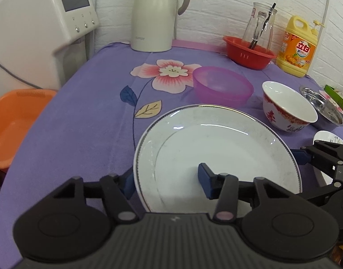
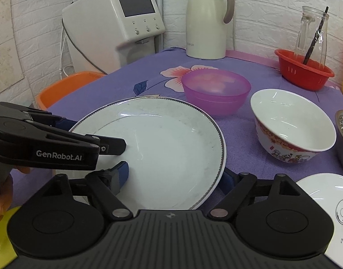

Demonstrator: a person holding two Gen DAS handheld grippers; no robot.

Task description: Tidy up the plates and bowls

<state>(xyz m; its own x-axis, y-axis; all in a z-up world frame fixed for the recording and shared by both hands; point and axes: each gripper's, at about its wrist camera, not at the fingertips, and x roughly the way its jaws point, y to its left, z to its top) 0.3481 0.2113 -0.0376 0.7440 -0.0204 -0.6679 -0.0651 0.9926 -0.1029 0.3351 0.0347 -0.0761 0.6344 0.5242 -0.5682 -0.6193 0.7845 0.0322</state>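
A large white plate [image 1: 216, 152] with a dark beaded rim lies on the purple cloth; it also shows in the right wrist view [image 2: 162, 148]. My left gripper [image 1: 167, 179] straddles its left rim, jaws apart. My right gripper [image 2: 176, 179] straddles its near right rim, jaws apart. The left gripper [image 2: 97, 141] appears at the plate's left in the right wrist view. Behind stand a purple bowl [image 1: 223, 85] [image 2: 216, 89] and a red-patterned white bowl [image 1: 288, 109] [image 2: 292, 125]. A small floral white plate [image 2: 328, 204] lies at the right.
A steel dish [image 1: 326, 105] sits at the far right. A red basket [image 1: 250, 53] holds a glass carafe. A yellow detergent bottle [image 1: 297, 47], cream thermos jug [image 1: 155, 13], white appliance [image 1: 43, 18] and orange basin [image 1: 12, 125] ring the table.
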